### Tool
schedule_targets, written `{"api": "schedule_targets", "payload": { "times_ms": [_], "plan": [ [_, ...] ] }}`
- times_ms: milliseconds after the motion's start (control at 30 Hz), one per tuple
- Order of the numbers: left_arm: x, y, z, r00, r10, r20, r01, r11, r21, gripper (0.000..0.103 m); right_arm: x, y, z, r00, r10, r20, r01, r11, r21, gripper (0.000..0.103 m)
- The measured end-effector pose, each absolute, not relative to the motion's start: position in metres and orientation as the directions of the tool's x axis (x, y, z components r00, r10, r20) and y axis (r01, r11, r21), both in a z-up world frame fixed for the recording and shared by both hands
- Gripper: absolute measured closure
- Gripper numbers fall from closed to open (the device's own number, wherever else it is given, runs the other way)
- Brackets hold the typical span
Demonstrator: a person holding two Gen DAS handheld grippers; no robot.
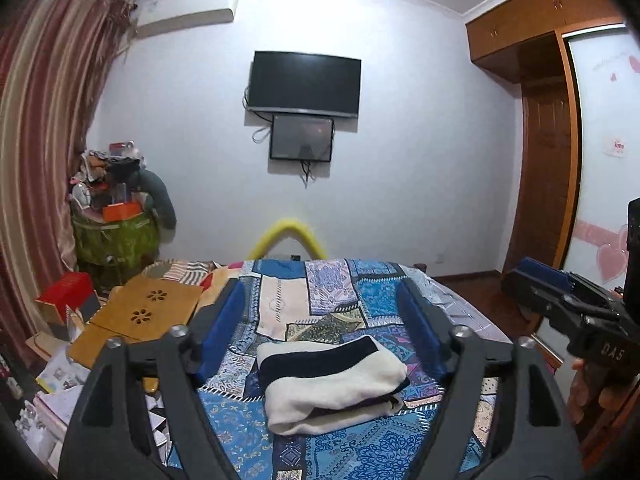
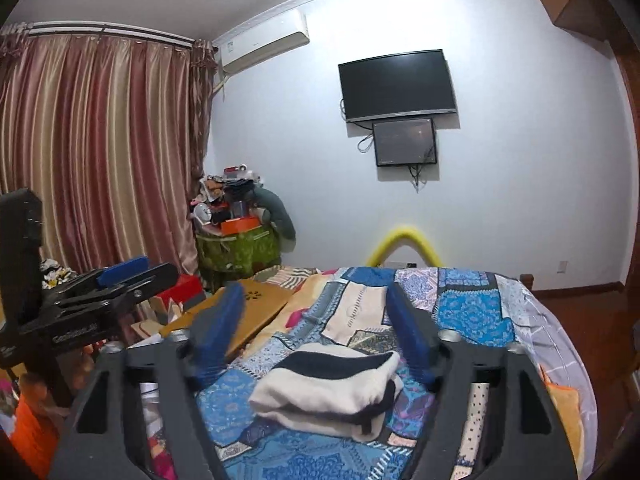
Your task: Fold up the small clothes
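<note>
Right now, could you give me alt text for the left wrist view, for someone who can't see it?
A folded cream-and-navy striped garment lies on a blue patchwork bedspread, framed by the left gripper, whose blue-padded fingers stand open and empty. The right gripper shows at the right edge; a black wall television hangs beyond.

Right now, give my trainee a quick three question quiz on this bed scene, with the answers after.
1. True or false: the left tool is clamped on the folded garment.
2. What does the folded garment rest on: A the wooden lap desk, B the patchwork bedspread, C the floor?
3. Which colours does the garment show?

Key:
1. False. Both the left tool and the right tool are open, with nothing between their pads.
2. B.
3. Cream with dark bands.
</note>
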State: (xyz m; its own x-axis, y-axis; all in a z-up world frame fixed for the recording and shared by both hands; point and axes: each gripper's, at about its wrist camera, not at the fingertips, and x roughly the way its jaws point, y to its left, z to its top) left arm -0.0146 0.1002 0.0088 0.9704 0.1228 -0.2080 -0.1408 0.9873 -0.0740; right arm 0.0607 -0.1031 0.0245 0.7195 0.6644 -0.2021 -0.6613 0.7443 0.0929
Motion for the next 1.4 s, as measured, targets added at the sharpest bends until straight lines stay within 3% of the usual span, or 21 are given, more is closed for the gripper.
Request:
{"api": "schedule_targets", "payload": {
  "times_ms": [67, 267, 1400],
  "plan": [
    [-0.019, 0.101, 0.007, 0.971, 0.123, -0.205, -0.144, 0.985, -0.094, 0.012, 0.059, -0.103, 0.024, 0.732, 0.649, -0.206, -0.648, 0.757, 0.084, 0.020],
    [-0.028, 0.099, 0.004, 0.966, 0.159, -0.205, -0.180, 0.980, -0.088, 0.002, 0.057, -0.107, 0.022, 0.764, 0.611, -0.206, -0.610, 0.788, 0.076, 0.000],
    [-0.018, 0.090, -0.007, 0.960, 0.136, -0.244, -0.161, 0.983, -0.084, 0.000, 0.051, -0.109, 0.019, 0.775, 0.579, -0.253, -0.586, 0.808, 0.056, 0.000]
  ]
}}
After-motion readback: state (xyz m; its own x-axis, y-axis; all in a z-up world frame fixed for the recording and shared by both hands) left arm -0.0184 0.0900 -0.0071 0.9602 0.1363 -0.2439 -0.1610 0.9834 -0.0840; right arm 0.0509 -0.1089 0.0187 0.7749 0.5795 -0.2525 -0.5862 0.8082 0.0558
